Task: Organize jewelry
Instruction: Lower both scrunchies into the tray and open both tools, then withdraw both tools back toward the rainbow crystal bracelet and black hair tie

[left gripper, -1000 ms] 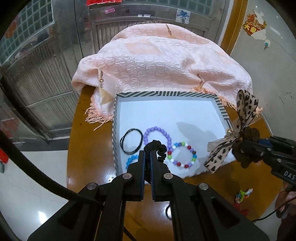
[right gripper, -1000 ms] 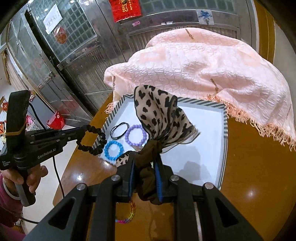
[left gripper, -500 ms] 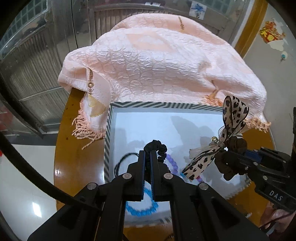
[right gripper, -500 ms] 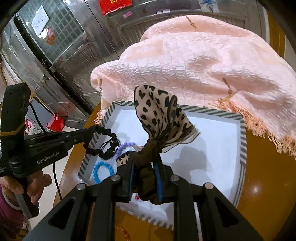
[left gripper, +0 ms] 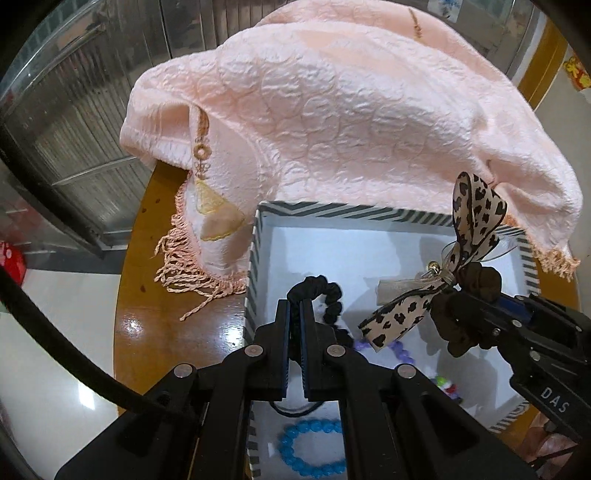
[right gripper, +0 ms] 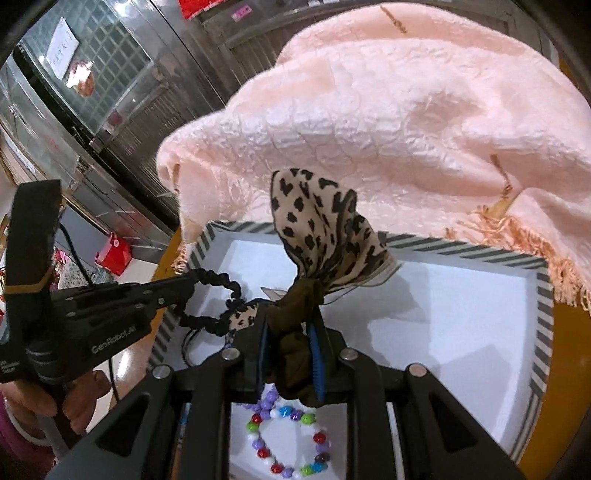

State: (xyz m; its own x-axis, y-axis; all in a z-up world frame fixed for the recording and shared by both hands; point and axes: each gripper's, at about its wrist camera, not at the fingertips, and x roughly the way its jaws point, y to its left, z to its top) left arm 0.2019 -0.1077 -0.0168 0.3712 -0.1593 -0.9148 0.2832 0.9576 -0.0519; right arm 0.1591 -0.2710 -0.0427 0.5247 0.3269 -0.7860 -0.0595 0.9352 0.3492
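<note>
Two black handheld grippers — matte plastic, silver screws

The left gripper (left gripper: pixel 294 314) has blue-edged pads, round silver screw heads and a thick black cable; its side reads "GenRobot.AI". The right gripper (right gripper: pixel 290 334) has blue pads too — "DAS" lettered on its body. The left hand (right gripper: pixel 75 397) shows bare skin and a magenta sleeve.

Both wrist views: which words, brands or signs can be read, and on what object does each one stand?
"GenRobot.AI": side of the left gripper, seen in the right wrist view.
"DAS": body of the right gripper, seen in the left wrist view; further letters are cut off.
White paper notice and red sign: too blurred.
</note>
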